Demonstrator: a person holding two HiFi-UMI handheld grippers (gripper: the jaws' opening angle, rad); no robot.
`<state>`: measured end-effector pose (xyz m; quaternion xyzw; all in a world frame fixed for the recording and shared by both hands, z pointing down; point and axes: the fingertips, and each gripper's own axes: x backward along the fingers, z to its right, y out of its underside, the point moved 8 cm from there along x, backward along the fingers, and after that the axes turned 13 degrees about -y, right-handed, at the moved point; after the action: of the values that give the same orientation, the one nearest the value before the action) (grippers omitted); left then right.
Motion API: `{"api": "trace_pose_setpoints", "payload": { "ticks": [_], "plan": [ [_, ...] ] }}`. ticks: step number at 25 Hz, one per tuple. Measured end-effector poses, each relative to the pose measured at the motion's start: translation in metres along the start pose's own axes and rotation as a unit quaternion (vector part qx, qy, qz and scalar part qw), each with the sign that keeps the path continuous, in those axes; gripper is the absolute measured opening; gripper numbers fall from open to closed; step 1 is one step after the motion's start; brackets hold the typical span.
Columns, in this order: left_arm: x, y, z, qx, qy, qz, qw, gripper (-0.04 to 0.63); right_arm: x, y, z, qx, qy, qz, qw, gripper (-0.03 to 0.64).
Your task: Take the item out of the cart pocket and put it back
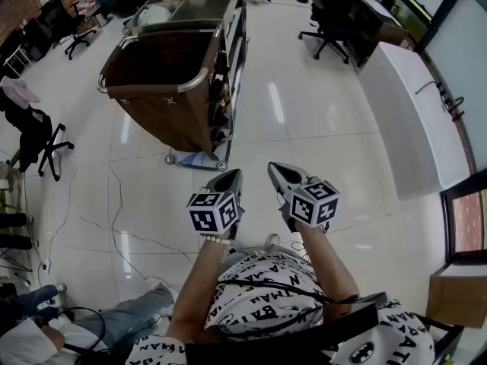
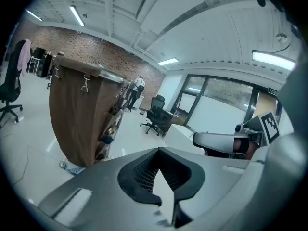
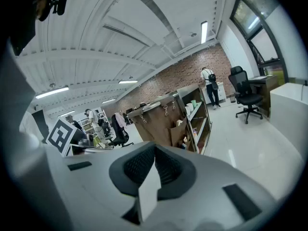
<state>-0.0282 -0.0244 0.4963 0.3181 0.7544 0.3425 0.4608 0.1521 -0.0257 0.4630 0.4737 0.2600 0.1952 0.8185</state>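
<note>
Cart pocket (image 3: pixel 178 132) holds something small, probably light; I would take its upper edge. My left claw (image 1: pixel 233 175) and right claw (image 1: pixel 275 167) are both closed, holding nothing.

Open floor (image 1: pixel 304 120) right of the cart (image 1: pixel 160 105)

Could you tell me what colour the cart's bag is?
The bag is brown, clearest in head view.

Person's shirt (image 1: pixel 259 268) carries repeated "BATMAN" lettering, mostly in fragments; nothing else legible.
</note>
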Motion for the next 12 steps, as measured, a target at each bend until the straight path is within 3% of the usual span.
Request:
{"api": "trace_pose_setpoints", "payload": {
  "ticks": [5,10,12],
  "plan": [
    [0.004,-0.003,-0.011,-0.005,0.005,-0.002,1.0,0.0,-0.012,0.003,-0.008,-0.004,0.0,0.001,1.0,0.008],
    [0.01,-0.008,-0.024,-0.015,0.015,-0.002,0.9998,0.0,-0.023,0.008,-0.013,0.008,0.032,-0.002,0.999,0.021],
    [0.013,-0.013,-0.026,-0.021,0.022,0.0,0.9995,0.0,-0.029,0.005,-0.011,0.01,0.036,-0.003,0.999,0.053]
  ]
}}
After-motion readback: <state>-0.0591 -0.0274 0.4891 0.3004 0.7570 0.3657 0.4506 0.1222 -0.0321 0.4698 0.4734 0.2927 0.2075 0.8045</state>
